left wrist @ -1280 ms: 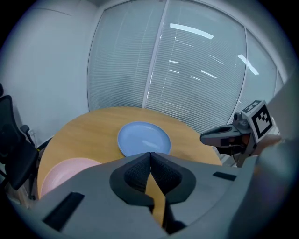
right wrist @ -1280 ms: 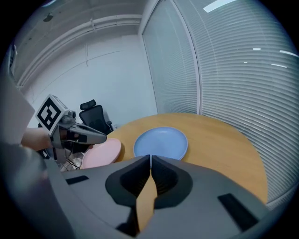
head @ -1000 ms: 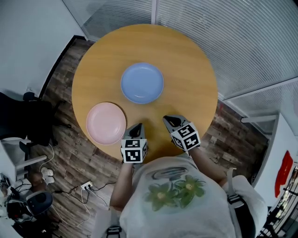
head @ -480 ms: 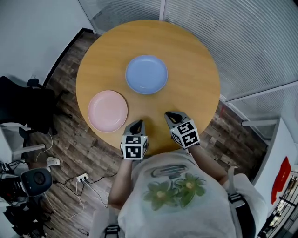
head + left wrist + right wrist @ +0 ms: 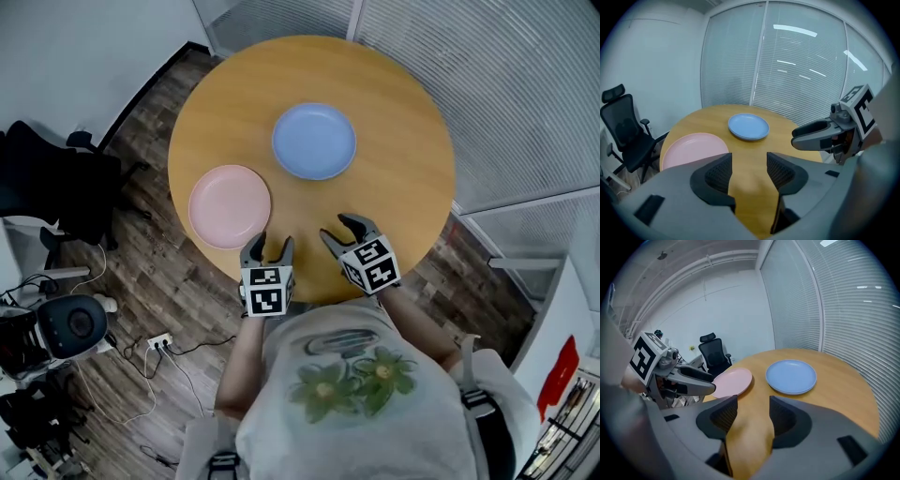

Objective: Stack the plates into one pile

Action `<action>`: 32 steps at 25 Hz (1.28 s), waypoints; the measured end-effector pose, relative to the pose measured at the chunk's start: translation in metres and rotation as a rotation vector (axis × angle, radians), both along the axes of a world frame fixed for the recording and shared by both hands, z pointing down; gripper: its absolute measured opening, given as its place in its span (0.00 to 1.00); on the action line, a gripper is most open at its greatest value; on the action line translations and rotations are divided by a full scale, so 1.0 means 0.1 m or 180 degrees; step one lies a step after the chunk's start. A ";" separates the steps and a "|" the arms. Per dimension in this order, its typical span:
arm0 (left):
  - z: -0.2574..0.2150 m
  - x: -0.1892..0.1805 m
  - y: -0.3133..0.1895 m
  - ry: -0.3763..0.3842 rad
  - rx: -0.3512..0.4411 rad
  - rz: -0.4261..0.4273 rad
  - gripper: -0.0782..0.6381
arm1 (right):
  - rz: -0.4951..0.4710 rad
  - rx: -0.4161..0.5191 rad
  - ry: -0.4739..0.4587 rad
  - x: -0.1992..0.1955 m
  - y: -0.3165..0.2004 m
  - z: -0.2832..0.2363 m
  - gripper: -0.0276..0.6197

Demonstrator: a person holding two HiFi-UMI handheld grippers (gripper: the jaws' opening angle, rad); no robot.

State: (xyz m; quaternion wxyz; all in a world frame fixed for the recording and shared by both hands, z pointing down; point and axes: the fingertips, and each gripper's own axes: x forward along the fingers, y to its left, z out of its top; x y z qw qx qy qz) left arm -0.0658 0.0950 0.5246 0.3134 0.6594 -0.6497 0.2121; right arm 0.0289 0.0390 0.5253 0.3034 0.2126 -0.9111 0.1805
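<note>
A blue plate (image 5: 314, 141) lies near the middle of the round wooden table (image 5: 403, 112); it also shows as the blue plate (image 5: 748, 126) and the blue plate (image 5: 791, 376). A pink plate (image 5: 230, 206) rests at the table's left edge, seen too as the pink plate (image 5: 693, 147) and the pink plate (image 5: 732, 382). My left gripper (image 5: 267, 248) hovers over the near edge just right of the pink plate, its jaws opening, nothing between them. My right gripper (image 5: 339, 228) hangs beside it, jaws also opening and empty.
A black office chair (image 5: 56, 187) stands left of the table on the wood floor, with cables and a power strip (image 5: 159, 342) below it. Glass walls with blinds (image 5: 525, 84) run behind and to the right of the table.
Both grippers' jaws have spread apart from shut. The view has shifted, so the table and plates sit a little higher and further right in the head view.
</note>
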 end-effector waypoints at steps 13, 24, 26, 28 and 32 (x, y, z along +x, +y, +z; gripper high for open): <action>-0.02 -0.97 0.46 -0.0107 -0.0036 -0.0734 0.43 | -0.0305 -0.0015 0.0062 -0.62 0.07 0.03 0.35; 0.08 -1.84 0.62 -0.0107 -0.0090 -0.1164 0.43 | -0.0433 -0.0049 0.0122 -1.23 0.02 0.14 0.35; 0.11 -1.97 0.60 -0.0101 -0.0104 -0.1189 0.43 | -0.0442 -0.0069 0.0134 -1.34 0.00 0.18 0.35; 0.15 -2.08 0.58 -0.0093 -0.0110 -0.1211 0.43 | -0.0437 -0.0092 0.0140 -1.44 -0.01 0.22 0.35; 0.22 -2.26 0.53 -0.0068 -0.0138 -0.1260 0.43 | -0.0432 -0.0147 0.0153 -1.62 -0.07 0.29 0.35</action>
